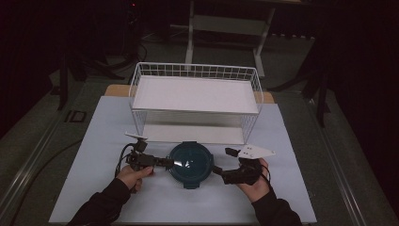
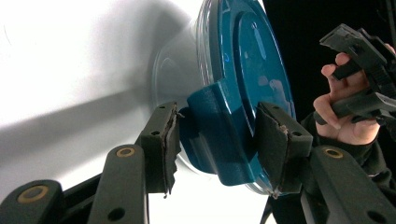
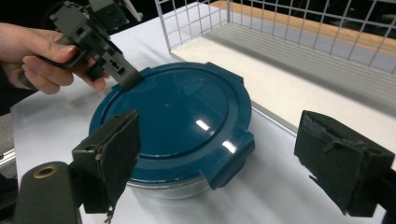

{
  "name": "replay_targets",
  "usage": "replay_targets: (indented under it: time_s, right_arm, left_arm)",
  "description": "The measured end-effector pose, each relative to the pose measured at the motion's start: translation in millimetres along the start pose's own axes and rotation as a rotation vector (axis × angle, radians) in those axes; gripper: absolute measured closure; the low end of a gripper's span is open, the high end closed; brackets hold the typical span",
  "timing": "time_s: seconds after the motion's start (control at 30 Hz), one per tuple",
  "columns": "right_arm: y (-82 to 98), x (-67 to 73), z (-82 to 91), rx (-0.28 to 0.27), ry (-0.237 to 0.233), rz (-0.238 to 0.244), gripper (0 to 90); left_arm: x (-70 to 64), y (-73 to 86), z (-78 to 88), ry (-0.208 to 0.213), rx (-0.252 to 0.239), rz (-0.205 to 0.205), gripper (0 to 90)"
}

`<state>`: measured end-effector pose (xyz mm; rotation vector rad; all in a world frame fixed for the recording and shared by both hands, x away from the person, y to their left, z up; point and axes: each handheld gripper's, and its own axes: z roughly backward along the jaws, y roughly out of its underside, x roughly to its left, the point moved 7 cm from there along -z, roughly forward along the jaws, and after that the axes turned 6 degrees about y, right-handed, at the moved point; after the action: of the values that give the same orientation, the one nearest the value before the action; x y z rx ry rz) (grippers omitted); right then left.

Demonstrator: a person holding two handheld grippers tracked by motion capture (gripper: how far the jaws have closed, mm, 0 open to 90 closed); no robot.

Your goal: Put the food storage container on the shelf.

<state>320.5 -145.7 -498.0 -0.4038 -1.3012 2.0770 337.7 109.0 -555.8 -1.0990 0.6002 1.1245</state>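
Container (image 1: 189, 164) with a blue lid sits between both grippers: left gripper (image 2: 217, 135) straddles a lid clip, jaws apart; right gripper (image 3: 215, 158) gapes wide just short of it, not touching

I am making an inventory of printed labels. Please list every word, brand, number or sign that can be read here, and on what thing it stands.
None can be read.
Teal lid of the round container: glare only, no print.
White wire basket: no label.
Left claw and right claw: no markings legible.
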Motion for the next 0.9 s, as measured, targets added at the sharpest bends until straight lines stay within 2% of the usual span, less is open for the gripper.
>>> replay_targets:
  time_s: [0.1, 0.23, 0.3, 0.4, 0.5, 0.6, 0.83, 0.9]
  right_arm:
    - [2.6, -2.6, -0.3, 0.012, -0.009, -0.039, 15.6]
    - [6.6, -6.1, -3.1, 0.041, -0.048, -0.137, 19.1]
    - [9.7, -7.1, -6.0, 0.067, -0.084, -0.201, 19.8]
    - [14.0, -8.3, -9.0, 0.091, -0.133, -0.29, 22.4]
    - [19.0, -9.1, -12.0, 0.12, -0.173, -0.344, 28.5]
    - [22.1, -7.9, -13.6, 0.146, -0.197, -0.371, 33.6]
    - [31.6, -7.2, -15.4, 0.196, -0.246, -0.424, 50.2]
    - [34.0, -6.3, -15.6, 0.205, -0.273, -0.449, 51.7]
  left_arm:
    - [-3.6, -0.1, 0.4, -0.002, -0.001, -0.031, 52.5]
    - [-10.3, 0.8, 1.0, -0.012, 0.004, -0.079, 54.0]
    - [-12.4, 2.6, 1.9, -0.02, 0.005, -0.093, 54.2]
    - [-16.2, 6.2, 3.5, -0.022, 0.006, -0.139, 54.5]
    - [-20.4, 9.5, 4.6, -0.026, 0.006, -0.19, 55.1]
    - [-23.0, 11.7, 5.1, -0.025, 0.003, -0.227, 55.4]
    - [-26.5, 16.3, 6.7, -0.023, -0.003, -0.256, 56.2]
    - [-27.3, 17.4, 7.0, -0.025, -0.004, -0.265, 56.4]
